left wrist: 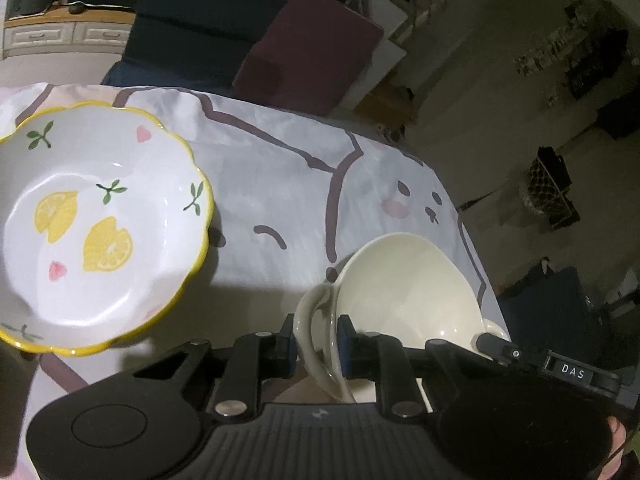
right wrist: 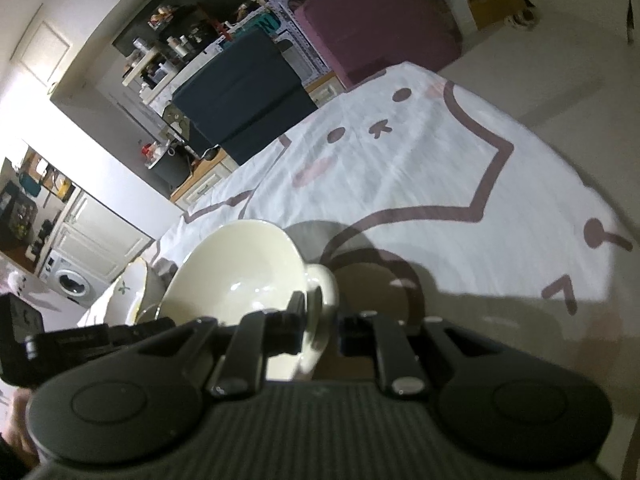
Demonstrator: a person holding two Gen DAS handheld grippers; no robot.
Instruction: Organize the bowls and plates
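the left gripper [left wrist: 316, 340] has its jaws drawn nearly together on the loop handle at the 9 o'clock side of the cream bowl [left wrist: 404, 288], 1 pad inside the loop and 1 outside, both pressing the ceramic. the right gripper [right wrist: 320, 322] does the same to the opposite handle: narrow jaws, the handle pinched between them (the far pad is partly hidden behind the handle, so contact there is a judgement). a 2-handled bowl carried this way stays level, which is likely why both hands are used rather than 1 on the rim.

outward from the fingers, the cream bowl sits tilted toward the left wrist camera and casts a round shadow on the cloth at about 3 o'clock in the right wrist view, so it looks lifted clear of the surface, though the underside is not visible. the right gripper's body shows at 4 o'clock in the left wrist view, just past the bowl's far handle.

the lemon plate [left wrist: 100, 224], scalloped with a yellow rim, lies at 9 o'clock from the bowl, near but not touching it. it seems the likely target: a bowl set on or beside it would group the crockery.

everything rests over the cat-print cloth [left wrist: 288, 184], wrinkled and soft, so a slow, flat set-down would suit.
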